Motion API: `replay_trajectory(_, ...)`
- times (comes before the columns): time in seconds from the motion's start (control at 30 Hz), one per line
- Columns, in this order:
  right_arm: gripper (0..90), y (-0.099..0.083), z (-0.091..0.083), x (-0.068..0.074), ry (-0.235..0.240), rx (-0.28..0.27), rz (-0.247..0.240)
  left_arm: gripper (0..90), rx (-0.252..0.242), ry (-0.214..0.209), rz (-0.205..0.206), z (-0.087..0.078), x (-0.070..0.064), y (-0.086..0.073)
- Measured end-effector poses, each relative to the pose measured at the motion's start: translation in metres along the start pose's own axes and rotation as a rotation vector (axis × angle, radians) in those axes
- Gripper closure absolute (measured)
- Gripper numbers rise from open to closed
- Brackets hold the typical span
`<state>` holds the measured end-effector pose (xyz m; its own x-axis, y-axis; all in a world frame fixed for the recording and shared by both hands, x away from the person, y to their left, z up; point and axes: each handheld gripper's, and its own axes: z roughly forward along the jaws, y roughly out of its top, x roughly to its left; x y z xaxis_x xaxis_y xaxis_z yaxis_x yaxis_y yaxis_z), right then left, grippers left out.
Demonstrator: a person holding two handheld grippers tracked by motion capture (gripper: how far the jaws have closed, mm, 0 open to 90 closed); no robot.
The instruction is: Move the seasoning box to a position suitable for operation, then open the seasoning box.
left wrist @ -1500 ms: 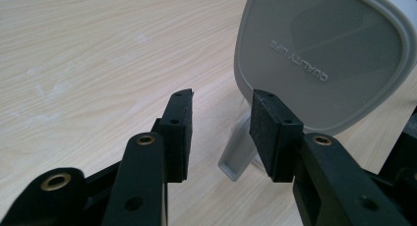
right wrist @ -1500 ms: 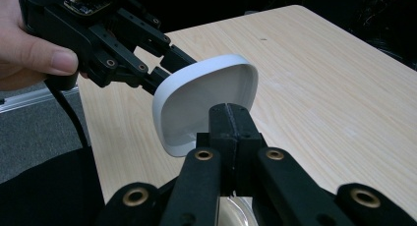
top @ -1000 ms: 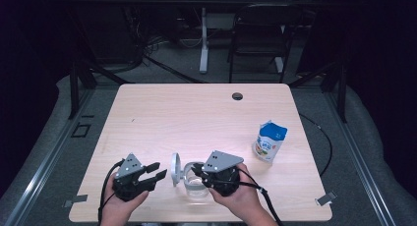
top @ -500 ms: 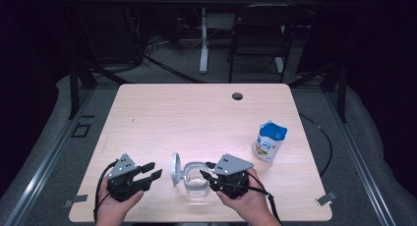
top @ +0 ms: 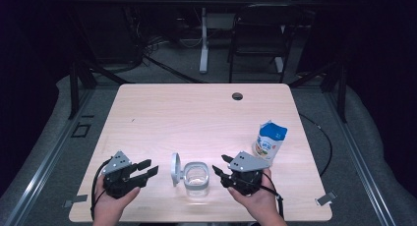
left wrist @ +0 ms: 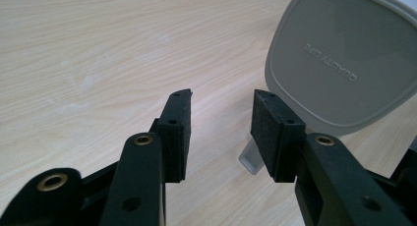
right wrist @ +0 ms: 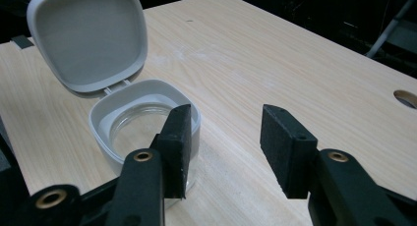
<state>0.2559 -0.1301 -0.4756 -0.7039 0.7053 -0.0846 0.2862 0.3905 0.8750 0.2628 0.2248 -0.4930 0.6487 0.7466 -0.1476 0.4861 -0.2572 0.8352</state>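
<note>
the clear jar [top: 196,179] sits near the table's [top: 196,113] front edge, its grey hinged lid [top: 175,169] flipped up, between the left gripper [top: 150,167] and right gripper [top: 219,166], both with jaws apart and empty, so the next move likely calls for fetching the blue-and-white pouch [top: 269,141].

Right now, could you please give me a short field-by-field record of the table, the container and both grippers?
container: clear jar with a grey rim, near the front edge of the table, between the grippers
lid: grey hinged lid, open, standing up on the jar's left side
left gripper: open, empty, jaws toward the lid, apart from it
right gripper: open, empty, close beside the jar
other item: blue and white pouch, upright, right side of table
</note>
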Motion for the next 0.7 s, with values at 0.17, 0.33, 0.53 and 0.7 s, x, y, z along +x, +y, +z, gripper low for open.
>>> replay_trajectory(0.17,56.6,-0.011,-0.005,-0.006,0.013,0.006,0.039,55.7,-0.028,0.011,-0.01,-0.003,0.001,0.002)
replay_trajectory(0.33,56.5,-0.02,-0.011,-0.013,-0.012,0.004,0.047,55.6,-0.023,0.011,-0.023,-0.001,0.003,0.002)
replay_trajectory(0.53,55.1,-0.033,-0.017,-0.025,-0.057,0.008,0.078,54.8,-0.021,0.014,-0.028,-0.001,0.003,0.001)
replay_trajectory(0.7,55.1,-0.04,-0.021,-0.033,-0.094,0.015,0.069,54.6,-0.01,0.017,-0.028,0.0,0.004,-0.001)
